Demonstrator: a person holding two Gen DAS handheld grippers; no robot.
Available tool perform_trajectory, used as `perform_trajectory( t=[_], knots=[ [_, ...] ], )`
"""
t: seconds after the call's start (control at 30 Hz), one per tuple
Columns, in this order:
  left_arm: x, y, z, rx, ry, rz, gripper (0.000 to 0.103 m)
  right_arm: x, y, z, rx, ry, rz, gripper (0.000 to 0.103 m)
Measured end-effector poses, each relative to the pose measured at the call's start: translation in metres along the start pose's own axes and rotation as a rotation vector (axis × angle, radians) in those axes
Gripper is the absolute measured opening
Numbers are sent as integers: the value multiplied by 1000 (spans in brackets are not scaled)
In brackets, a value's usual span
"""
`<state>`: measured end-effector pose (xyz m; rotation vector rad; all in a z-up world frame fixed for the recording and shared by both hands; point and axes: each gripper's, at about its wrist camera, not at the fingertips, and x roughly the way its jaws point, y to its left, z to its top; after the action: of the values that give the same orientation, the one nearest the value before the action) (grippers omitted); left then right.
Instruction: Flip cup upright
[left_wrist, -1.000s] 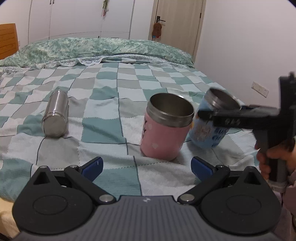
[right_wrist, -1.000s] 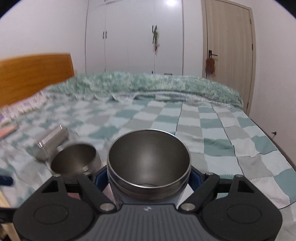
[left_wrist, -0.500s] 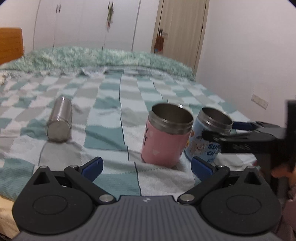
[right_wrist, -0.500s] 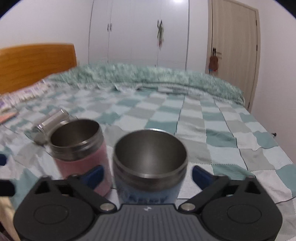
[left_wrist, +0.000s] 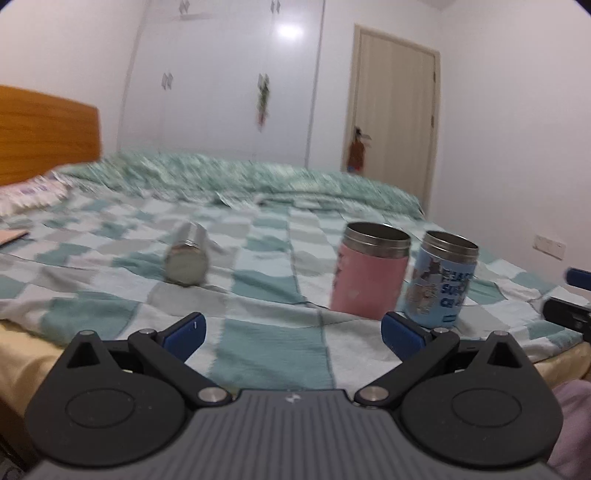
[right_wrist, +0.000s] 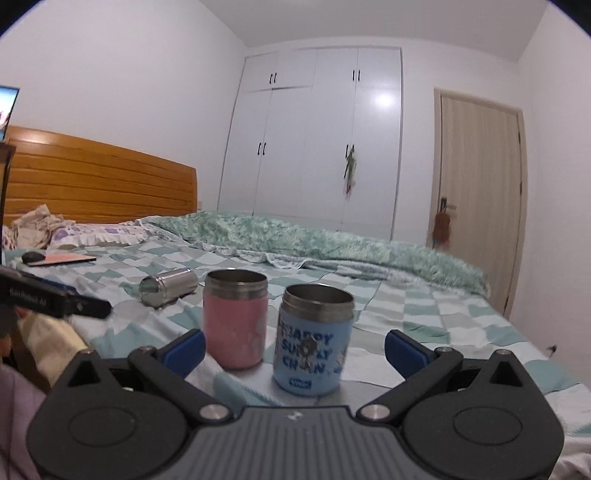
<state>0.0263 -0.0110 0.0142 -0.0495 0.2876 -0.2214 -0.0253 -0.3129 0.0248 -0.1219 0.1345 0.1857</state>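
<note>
A blue cup (right_wrist: 314, 341) with cartoon print stands upright on the checked bedspread, mouth up, beside an upright pink cup (right_wrist: 235, 325). Both show in the left wrist view, pink (left_wrist: 369, 271) and blue (left_wrist: 441, 278). A bare steel cup (left_wrist: 186, 254) lies on its side further left; it also shows in the right wrist view (right_wrist: 168, 282). My right gripper (right_wrist: 294, 349) is open and empty, pulled back from the blue cup. My left gripper (left_wrist: 291, 330) is open and empty, short of the pink cup.
The bed (right_wrist: 424, 306) has a rumpled green duvet (right_wrist: 332, 240) at the far side and a wooden headboard (right_wrist: 92, 181). A flat pinkish item and a dark object (right_wrist: 55, 258) lie near the pillows. Wardrobe and door stand behind.
My right gripper opened, let go of the blue cup and drew back, leaving it upright beside the pink cup. My left gripper lowered and pulled back toward the bed edge.
</note>
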Motion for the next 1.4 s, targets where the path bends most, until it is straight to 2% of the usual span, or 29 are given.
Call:
perform_trajectory(
  t=[0.27, 0.57, 1.4],
  knots=[
    [-22, 8, -17, -20, -89, 71, 103, -21, -13, -24, 32, -5, -83, 103],
    [-26, 2, -26, 11, -150, 96, 103, -18, -11, -41, 1, -14, -136, 103],
    [-27, 0, -28, 21, -157, 79, 103, -11, -11, -44, 13, -1, -158, 103]
  ],
)
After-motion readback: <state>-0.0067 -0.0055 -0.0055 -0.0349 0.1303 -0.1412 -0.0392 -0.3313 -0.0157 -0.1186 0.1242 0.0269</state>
